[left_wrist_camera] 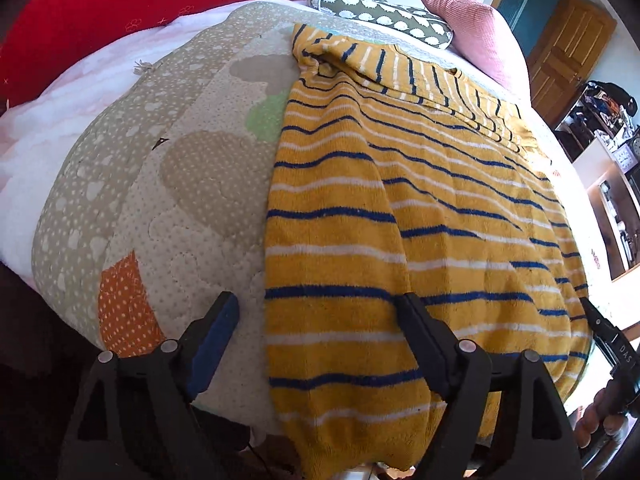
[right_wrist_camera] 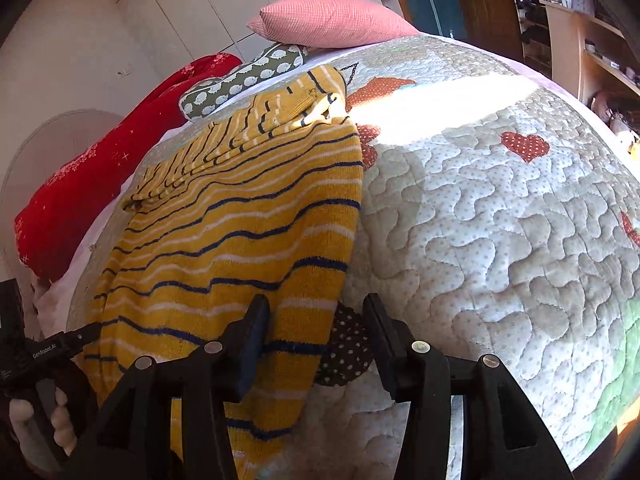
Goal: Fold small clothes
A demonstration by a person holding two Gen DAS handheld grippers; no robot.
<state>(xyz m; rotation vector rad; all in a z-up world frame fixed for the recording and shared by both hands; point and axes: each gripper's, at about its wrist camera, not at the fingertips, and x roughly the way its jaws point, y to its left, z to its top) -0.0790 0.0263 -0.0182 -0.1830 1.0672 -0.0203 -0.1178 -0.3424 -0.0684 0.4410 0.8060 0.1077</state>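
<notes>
A small yellow garment (left_wrist_camera: pixel 400 216) with blue and white stripes lies flat on a quilted bed cover (left_wrist_camera: pixel 192 184), its far end folded over. It also shows in the right wrist view (right_wrist_camera: pixel 240 224). My left gripper (left_wrist_camera: pixel 316 328) is open and empty, its jaws straddling the garment's near left edge. My right gripper (right_wrist_camera: pixel 316 328) is open and empty, its jaws straddling the garment's near right edge. Each gripper's tip shows at the edge of the other's view.
The quilt (right_wrist_camera: pixel 500 220) covers the bed, with sun on its far right part. A red bolster (left_wrist_camera: pixel 140 4), a patterned cushion (left_wrist_camera: pixel 380 12) and a pink pillow (right_wrist_camera: pixel 332 20) lie at the bed's far end. Shelves (right_wrist_camera: pixel 592 48) and a wooden door (left_wrist_camera: pixel 564 52) stand beyond.
</notes>
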